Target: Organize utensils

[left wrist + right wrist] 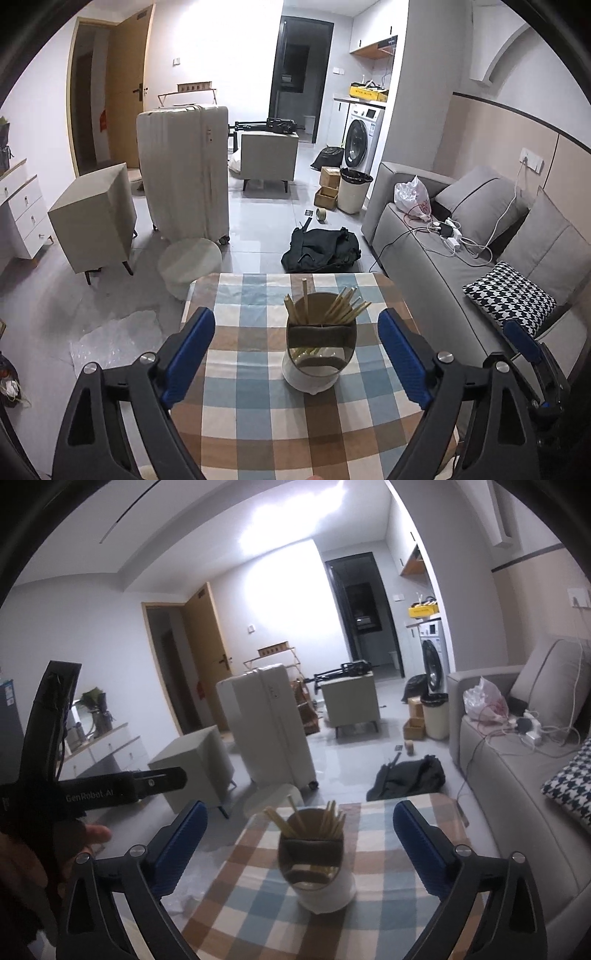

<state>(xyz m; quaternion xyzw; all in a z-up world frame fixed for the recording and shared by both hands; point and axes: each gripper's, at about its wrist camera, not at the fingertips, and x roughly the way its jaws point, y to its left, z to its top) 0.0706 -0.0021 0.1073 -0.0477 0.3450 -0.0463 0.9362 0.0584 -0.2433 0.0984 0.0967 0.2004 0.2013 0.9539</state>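
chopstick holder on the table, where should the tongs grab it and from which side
Grip the holder low on its white round body, coming in level from the near side with a finger on each side. It stands upright, and the chopsticks fan out above the rim, so a top approach would likely hit them. Both tongs are open.

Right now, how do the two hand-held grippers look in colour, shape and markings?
The left hand-held gripper and the right hand-held gripper look alike: black angular frames with triangular cut-outs, silver round pivot bolts, and two blue ribbed finger pads. In the right wrist view, the left unit's black body carries white lettering "GenRobot.AI" and thin cables. No sleeve is visible.
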